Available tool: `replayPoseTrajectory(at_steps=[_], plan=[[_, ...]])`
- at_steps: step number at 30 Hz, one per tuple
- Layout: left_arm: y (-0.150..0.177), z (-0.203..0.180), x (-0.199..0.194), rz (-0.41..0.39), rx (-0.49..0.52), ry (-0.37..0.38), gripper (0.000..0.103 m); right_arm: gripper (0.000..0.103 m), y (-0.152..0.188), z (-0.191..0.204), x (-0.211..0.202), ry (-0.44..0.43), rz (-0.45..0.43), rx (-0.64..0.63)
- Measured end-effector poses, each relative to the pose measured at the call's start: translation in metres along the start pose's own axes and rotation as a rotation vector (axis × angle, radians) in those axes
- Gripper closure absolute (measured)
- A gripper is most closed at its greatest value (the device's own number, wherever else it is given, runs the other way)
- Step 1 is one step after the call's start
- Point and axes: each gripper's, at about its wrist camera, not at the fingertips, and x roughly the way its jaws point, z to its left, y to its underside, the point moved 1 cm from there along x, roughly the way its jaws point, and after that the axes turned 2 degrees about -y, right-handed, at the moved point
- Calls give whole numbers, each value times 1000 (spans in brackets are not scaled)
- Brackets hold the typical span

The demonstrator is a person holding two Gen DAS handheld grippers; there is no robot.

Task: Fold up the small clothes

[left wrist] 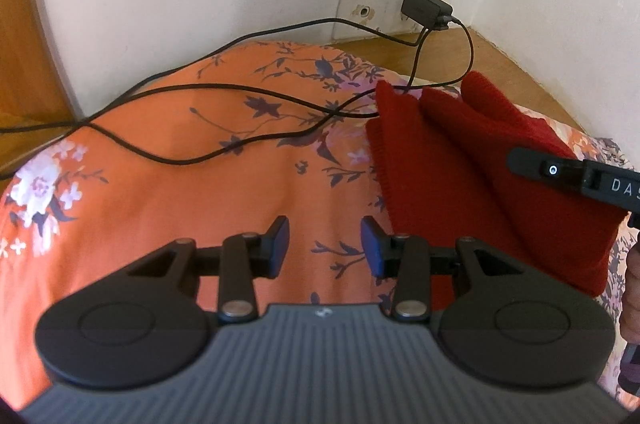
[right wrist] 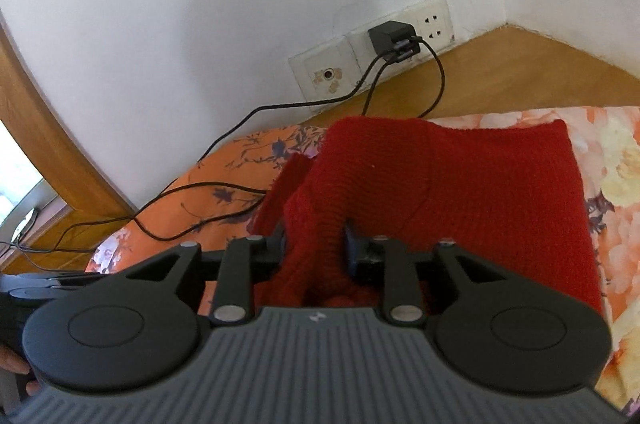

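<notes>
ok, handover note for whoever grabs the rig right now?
Left gripper: open, empty, over the floral bedding, just left of the red knit.
Right gripper: shut on a bunched fold of the knit, at its near edge.
Knit lies on the bedding, partly folded, layers still uneven.
Black cables from the charger run across the bedding and touch the knit's far corner.
Left: lay the held fold down, square it up. Watch the cables.
</notes>
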Motion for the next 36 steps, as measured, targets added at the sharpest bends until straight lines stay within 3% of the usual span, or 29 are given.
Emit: replayPoseTrajectory(at_steps=[3,11,14,23,24,26,31,36], plan=[[0,1,-1,-3,2,11,62,45,3,10,-5,-24,2,-5],[-10,-11,-10,-28,-7,105,61,36,4,28,-57,-54,-48,-67],[-15,-22,-11,-36,-3,142,61,35,1,21,-80,-25,-74,-67],[-33,-58,-6,-27,-13,192,61,32,2,-43,-124,93,-119,46],[-35,-61,-4,-20,-22,195,54,31,3,-52,-126,102,-120,68],[-40,-67,0,-13,-45,200,44,31,4,-70,-126,123,-119,99],[-50,-84,16,2,-76,195,43,30,12,-111,-116,158,-88,181],[-51,-102,34,27,-67,162,43,30,19,-137,-103,140,-57,242]])
